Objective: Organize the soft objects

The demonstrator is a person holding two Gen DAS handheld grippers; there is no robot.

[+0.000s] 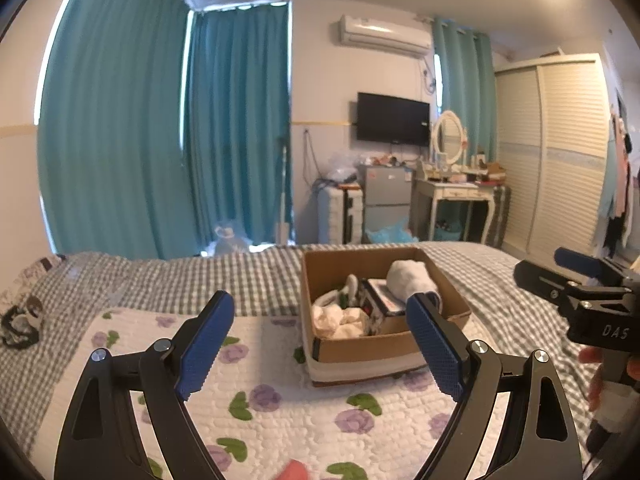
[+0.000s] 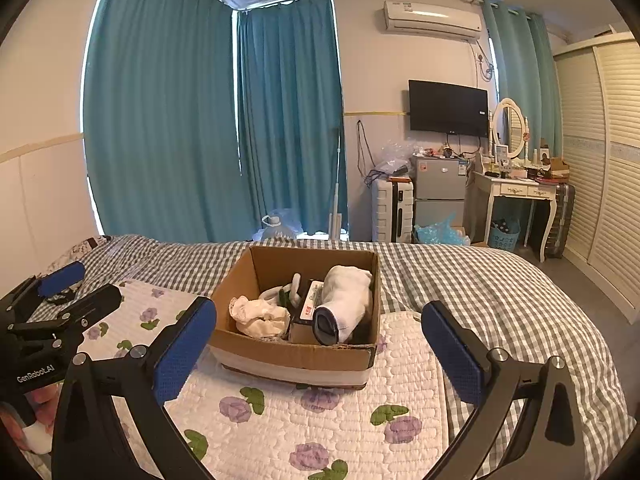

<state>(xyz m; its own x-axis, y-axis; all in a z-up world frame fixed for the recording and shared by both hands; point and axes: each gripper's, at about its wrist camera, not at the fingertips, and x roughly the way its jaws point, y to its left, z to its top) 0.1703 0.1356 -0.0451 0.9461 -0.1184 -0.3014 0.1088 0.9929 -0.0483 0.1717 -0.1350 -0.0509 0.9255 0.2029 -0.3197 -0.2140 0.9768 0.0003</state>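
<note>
An open cardboard box (image 1: 352,350) (image 2: 294,354) stands on a white floral quilt (image 1: 288,408) (image 2: 320,412) on the bed. Inside lie a rolled white sock with a dark cuff (image 2: 346,304) (image 1: 410,278), crumpled cream cloth (image 2: 260,314) (image 1: 340,318), a white looped item (image 2: 288,286) and a small printed carton (image 2: 310,300). My left gripper (image 1: 320,344) is open and empty, held above the quilt just short of the box. My right gripper (image 2: 320,344) is open and empty, also just short of the box. A dark patterned soft item (image 1: 20,322) lies far left on the bed.
The bed has a grey checked sheet (image 2: 480,280). Beyond it are teal curtains (image 2: 180,120), a white suitcase (image 2: 392,208), a small fridge (image 2: 440,192), a dressing table (image 2: 516,192) and a wardrobe (image 2: 600,160). Each gripper shows at the edge of the other's view.
</note>
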